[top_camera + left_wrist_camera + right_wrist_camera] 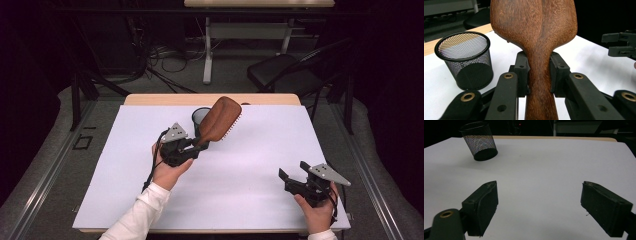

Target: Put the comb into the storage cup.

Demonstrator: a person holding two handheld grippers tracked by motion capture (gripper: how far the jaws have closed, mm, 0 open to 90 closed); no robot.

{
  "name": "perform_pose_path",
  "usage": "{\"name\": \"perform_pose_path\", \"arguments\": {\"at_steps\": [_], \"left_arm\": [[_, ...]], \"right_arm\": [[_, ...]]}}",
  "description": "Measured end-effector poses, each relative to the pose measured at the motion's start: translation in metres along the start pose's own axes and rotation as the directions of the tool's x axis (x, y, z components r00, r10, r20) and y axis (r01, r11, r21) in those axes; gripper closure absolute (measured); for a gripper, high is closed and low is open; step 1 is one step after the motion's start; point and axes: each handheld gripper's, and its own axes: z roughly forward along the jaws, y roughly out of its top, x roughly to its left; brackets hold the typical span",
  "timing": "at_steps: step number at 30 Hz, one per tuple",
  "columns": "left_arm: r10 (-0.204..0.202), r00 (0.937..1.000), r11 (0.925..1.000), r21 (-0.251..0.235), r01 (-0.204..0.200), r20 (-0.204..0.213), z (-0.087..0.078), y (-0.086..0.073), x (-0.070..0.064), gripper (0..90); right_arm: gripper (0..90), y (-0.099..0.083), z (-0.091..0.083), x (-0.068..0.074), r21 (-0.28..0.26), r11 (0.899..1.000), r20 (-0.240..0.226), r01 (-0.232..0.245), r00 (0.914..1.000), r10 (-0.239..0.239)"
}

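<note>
Left gripper (197, 144): jaws clamped on the narrow neck of a wooden hairbrush (220, 119), held lifted above the white table (250, 165) with its head tilted up and away, just beside a black mesh cup (201, 117) that the brush partly covers from above. Right gripper (295, 176): jaws wide apart, holding nothing, near the table's right front corner, well apart from the brush. The left gripper view gives the brush's smooth wooden back (536, 37), its top and handle end cut off, whereas the bristles are visible from the high view; the right gripper view shows the cup (479, 141) whole, standing near the table's far edge.
</note>
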Motion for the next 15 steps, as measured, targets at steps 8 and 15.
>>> {"name": "perform_pose_path", "arguments": {"at_steps": [8, 15], "left_arm": [[-0.014, 0.9999, 0.9999, -0.007, 0.014, 0.004, 0.0004, -0.0046, 0.0008, 71.7], [-0.022, 0.9997, 0.9995, -0.023, 0.023, 0.005, -0.0029, -0.0071, 0.0021, 71.7]], "right_arm": [[14.1, 0.0002, 0.0014, 0.001, 0.004, 1.0, -0.001, 0.004, 1.0, -0.004], [14.1, -0.0003, 0.0046, 0.0012, 0.008, 1.0, -0.005, 0.01, 0.9999, -0.01]]}}
